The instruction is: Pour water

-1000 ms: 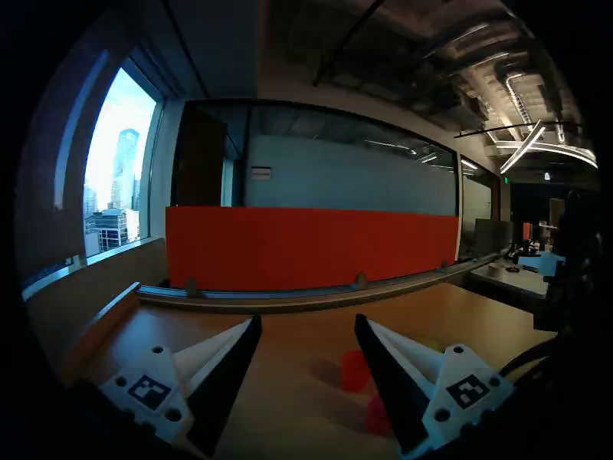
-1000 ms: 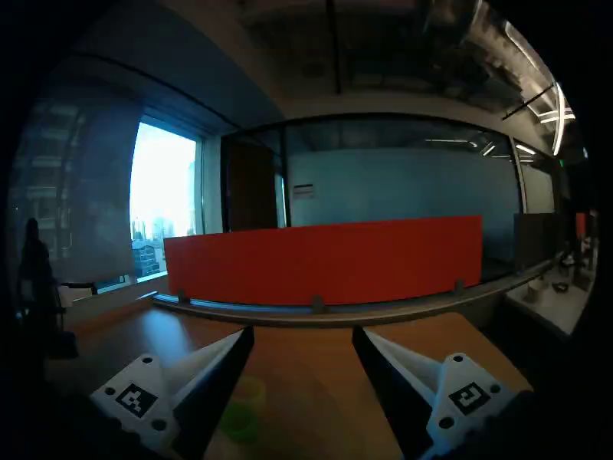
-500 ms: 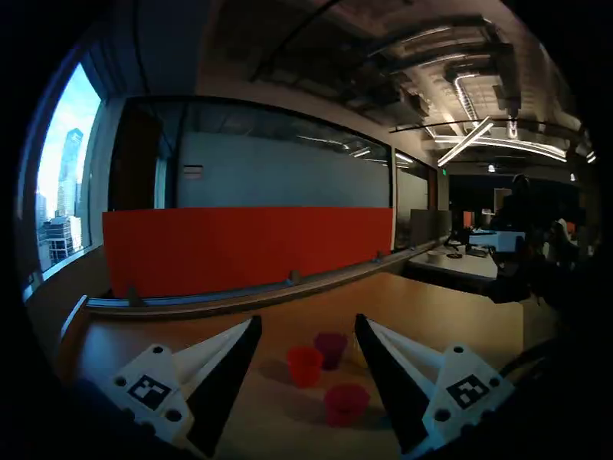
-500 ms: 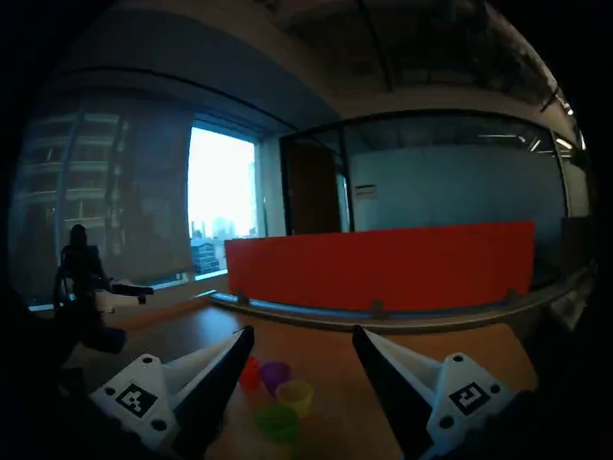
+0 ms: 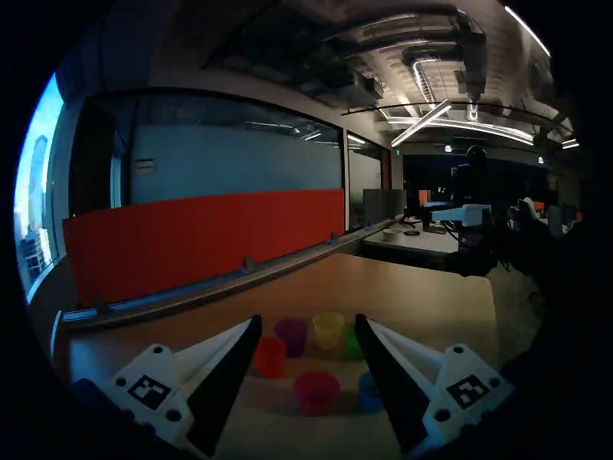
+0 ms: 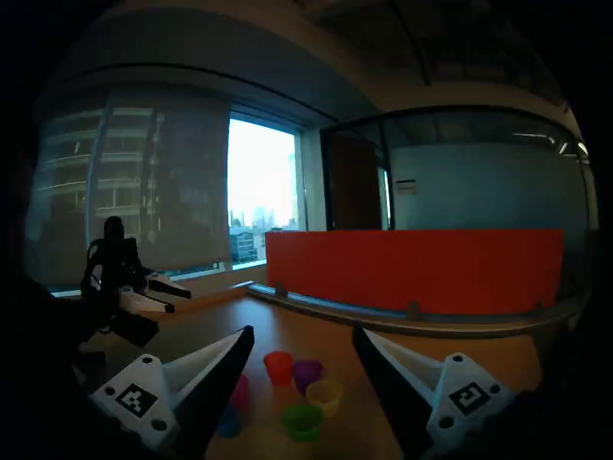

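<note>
Pink cup (image 5: 316, 391) at six o'clock, yellow cup (image 5: 328, 330) at twelve within cluster on wooden table (image 5: 417, 295), left gripper (image 5: 307, 318) spread wide (cluster framed between), right gripper (image 6: 303, 330) spread likewise.

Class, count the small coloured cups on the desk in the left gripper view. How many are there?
6: orange, purple, yellow, green in the back row; pink, blue in front. The gripper fingers may hide more.

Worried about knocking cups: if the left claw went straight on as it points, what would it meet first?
Likely nothing near: the left claw looks aimed above the coloured plastic cups, toward the orange-red divider panel; depth is unclear.
</note>
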Tool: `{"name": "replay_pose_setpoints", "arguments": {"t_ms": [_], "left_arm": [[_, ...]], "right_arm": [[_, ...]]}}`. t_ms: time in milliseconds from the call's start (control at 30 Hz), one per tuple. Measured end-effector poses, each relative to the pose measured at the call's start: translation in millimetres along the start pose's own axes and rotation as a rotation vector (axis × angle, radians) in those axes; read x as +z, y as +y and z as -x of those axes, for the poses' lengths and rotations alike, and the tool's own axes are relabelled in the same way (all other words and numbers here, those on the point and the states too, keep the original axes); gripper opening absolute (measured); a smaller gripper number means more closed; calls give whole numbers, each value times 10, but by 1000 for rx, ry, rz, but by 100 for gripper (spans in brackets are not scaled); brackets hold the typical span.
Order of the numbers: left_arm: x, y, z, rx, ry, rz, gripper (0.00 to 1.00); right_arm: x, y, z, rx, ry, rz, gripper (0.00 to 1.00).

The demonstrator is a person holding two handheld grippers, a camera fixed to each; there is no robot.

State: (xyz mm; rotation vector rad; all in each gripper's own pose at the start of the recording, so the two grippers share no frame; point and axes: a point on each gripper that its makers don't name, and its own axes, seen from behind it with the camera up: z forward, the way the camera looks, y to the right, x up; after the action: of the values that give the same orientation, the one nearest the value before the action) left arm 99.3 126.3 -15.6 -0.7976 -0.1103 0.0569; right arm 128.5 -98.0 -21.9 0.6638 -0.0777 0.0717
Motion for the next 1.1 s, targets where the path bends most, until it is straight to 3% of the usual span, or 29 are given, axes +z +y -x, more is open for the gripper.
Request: {"name": "replay_pose_setpoints", "arguments": {"t_ms": [267,567,1100], "left_arm": [[-1,265,178,7,-78,124,90],[1,479,444,24,-182,223,90],[7,738,861,75,-305,306,90]], "right_arm": [[52,-76,125,-44,-79,-49,99],[36,-193,397,-72,-200,-124,99],[29,-159,816,-104,-332,-158,99]]}}
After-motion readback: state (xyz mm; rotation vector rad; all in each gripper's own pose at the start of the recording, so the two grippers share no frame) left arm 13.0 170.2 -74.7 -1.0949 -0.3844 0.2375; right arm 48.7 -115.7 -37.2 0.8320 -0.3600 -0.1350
